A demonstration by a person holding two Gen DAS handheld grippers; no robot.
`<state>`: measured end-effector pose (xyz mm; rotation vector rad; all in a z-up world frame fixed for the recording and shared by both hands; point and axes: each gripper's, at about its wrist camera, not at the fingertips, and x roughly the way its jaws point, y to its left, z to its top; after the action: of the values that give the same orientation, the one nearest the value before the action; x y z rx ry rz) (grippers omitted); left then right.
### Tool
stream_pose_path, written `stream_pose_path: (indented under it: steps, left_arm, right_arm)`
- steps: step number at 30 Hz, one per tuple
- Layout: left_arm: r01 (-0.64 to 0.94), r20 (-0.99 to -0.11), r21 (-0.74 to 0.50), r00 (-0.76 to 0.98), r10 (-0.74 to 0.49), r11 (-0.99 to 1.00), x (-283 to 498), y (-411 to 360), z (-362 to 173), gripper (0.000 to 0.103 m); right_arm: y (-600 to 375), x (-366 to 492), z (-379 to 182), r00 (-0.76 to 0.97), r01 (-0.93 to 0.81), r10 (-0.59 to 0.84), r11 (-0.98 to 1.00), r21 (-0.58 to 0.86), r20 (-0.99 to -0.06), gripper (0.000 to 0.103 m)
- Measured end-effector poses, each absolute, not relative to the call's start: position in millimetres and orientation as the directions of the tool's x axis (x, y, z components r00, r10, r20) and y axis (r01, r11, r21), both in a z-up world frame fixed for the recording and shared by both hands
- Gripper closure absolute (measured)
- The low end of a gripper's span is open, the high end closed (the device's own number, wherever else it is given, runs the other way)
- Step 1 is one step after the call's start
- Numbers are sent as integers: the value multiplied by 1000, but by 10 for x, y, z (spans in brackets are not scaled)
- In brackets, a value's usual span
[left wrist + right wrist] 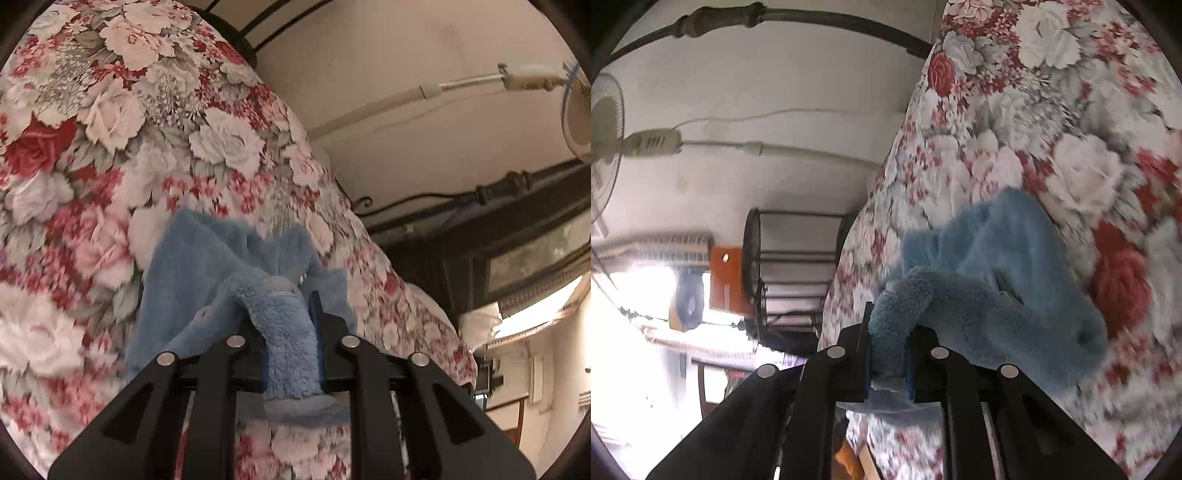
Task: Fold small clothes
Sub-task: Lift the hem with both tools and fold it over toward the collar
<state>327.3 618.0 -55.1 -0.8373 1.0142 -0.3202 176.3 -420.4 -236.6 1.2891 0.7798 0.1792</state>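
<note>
A small fluffy light-blue garment (207, 266) lies partly on the floral bedspread (110, 129). My left gripper (290, 332) is shut on a bunched fold of it, and the fleece bulges up between the blue pads. In the right wrist view the same blue garment (1004, 266) trails away to the right over the bedspread (1052, 110). There my right gripper (888, 339) is shut on another thick edge of the fleece. The cloth hangs between both grips, and its far part rests on the bed.
A dark metal bed frame (461, 203) runs along the bed's edge beside a pale wall. A standing fan (613, 147) is near the wall. A dark wire rack (786, 266) and a bright window (646, 288) lie beyond the bed.
</note>
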Motion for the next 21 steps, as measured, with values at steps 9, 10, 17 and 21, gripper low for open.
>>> stream_pose_path:
  steps: [9,10,17,21]
  left_arm:
    - [-154,-666,-700,493,-560,697,3591,6091,-942,86]
    - [-167,-673,-698,486,-558,696,3626,6104,-982,85]
    - [-235,-662,-704,557,-501,670,3625,6269,-884,19]
    - [-168,-675,-596,635,-376,785,3520,6233,-540,8]
  right_arm:
    - [-4125,2236,-2805,733,364,447,378,851,-512,89]
    - [-4122,2274,-2893,724,388,450,361,848,-523,86]
    - [-4237,2261,-2806,765,402,367,370,837,-529,50]
    - [-4265,2209,-2604,801,358,323,416,836,-504,50]
